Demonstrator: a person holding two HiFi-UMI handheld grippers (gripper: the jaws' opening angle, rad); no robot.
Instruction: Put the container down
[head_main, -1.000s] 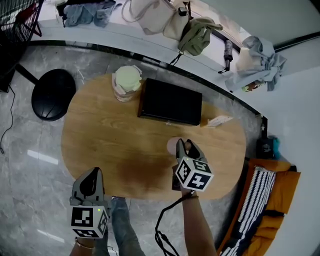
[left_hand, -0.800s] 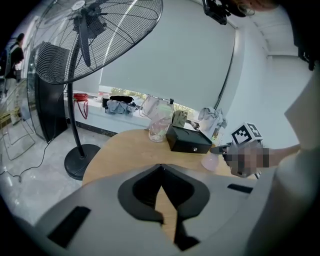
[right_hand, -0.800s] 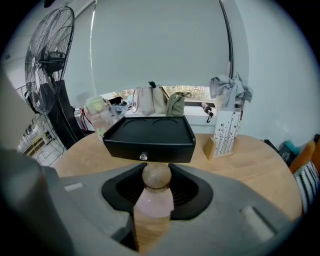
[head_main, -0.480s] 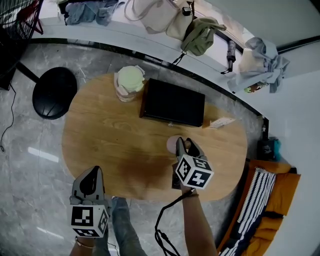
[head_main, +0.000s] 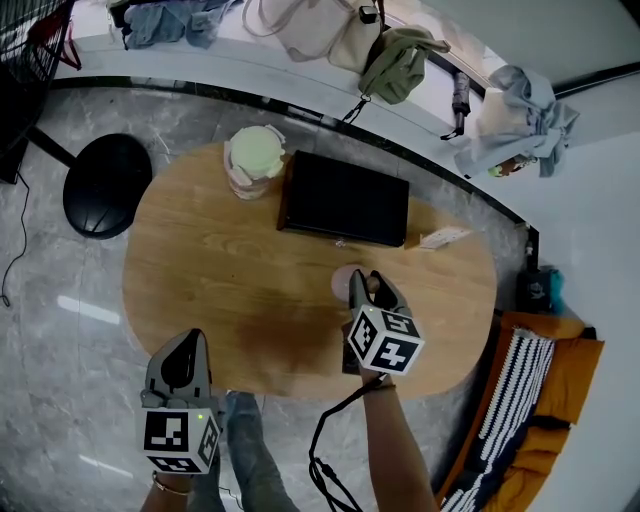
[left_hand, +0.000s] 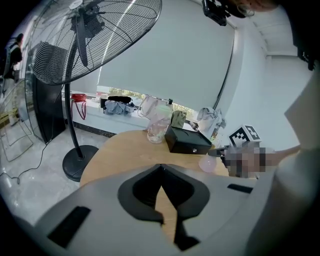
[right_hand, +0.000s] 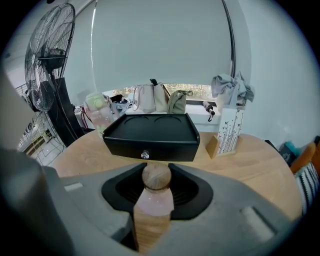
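Two grippers: right gripper (head_main: 362, 288) clamps the pink ball-stoppered container (right_hand: 154, 201) upright, table (head_main: 220, 270) just beneath; left gripper (head_main: 182, 352) closed, empty, well apart

Grey left gripper (head_main: 186, 346), checkered marker cube (head_main: 178, 441)

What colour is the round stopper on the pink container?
The stopper is light wood-brown, clearest in the right gripper view.

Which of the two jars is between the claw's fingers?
The small pink container with the wooden ball top, in the right gripper; the green-lidded jar stands apart.
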